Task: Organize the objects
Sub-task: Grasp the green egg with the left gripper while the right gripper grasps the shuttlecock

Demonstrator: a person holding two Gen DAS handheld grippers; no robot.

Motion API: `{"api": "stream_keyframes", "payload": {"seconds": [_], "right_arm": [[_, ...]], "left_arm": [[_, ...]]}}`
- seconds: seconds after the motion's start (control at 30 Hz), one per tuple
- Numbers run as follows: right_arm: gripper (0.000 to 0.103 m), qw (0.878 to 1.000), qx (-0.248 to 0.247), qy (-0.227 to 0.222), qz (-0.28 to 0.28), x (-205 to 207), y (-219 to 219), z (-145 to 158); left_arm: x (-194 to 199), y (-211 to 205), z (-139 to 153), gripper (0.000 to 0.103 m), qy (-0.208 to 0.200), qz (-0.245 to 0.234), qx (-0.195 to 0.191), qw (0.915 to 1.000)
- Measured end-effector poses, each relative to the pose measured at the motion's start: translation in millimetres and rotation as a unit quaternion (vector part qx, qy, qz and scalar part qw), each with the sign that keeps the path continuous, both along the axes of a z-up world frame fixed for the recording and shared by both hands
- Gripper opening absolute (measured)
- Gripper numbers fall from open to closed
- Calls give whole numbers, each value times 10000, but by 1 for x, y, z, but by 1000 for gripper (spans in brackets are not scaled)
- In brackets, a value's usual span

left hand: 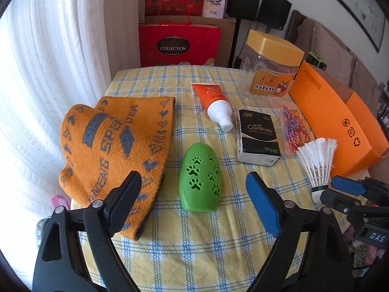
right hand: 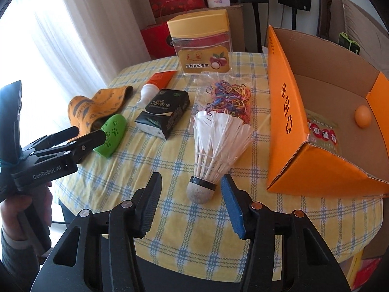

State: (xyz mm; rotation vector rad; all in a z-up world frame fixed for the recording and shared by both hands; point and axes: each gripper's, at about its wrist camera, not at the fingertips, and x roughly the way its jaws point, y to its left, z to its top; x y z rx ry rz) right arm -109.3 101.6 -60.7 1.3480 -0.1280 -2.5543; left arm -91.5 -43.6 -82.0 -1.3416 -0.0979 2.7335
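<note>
A round table with a yellow checked cloth point(left hand: 194, 248) holds an orange knit hat point(left hand: 114, 141), a green paw-print case point(left hand: 200, 176), an orange tube point(left hand: 215, 103), a black tissue pack point(left hand: 257, 138), a bag of coloured rubber bands point(left hand: 295, 129), a white shuttlecock point(right hand: 216, 146) and a jar with a yellow lid point(right hand: 201, 43). My left gripper point(left hand: 194, 185) is open, its jaws on either side of the green case. My right gripper point(right hand: 192, 187) is open around the shuttlecock's cork base. An open orange box point(right hand: 304, 131) holds an orange ball point(right hand: 362, 116).
White curtains point(left hand: 48, 73) hang at the left. Red gift bags point(left hand: 178, 43) and boxes stand behind the table. Black speakers point(left hand: 272, 9) and a sofa point(left hand: 340, 60) are at the back right.
</note>
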Motion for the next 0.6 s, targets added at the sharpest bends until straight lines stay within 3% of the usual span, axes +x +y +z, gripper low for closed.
{"api": "stream_keyframes", "payload": {"seconds": [0.43, 0.5, 0.6], "right_arm": [[51, 9997, -57, -159, -160, -19, -4, -21], [38, 9997, -1, -102, -214, -21, -4, -22], [32, 9997, -4, -91, -243, -22, -2, -23]], "left_arm": [[-23, 5, -23, 79, -196, 169, -194, 9995], [-23, 6, -24, 67, -179, 213, -313, 9991], [-23, 5, -26, 53, -197, 231, -360, 9989]]}}
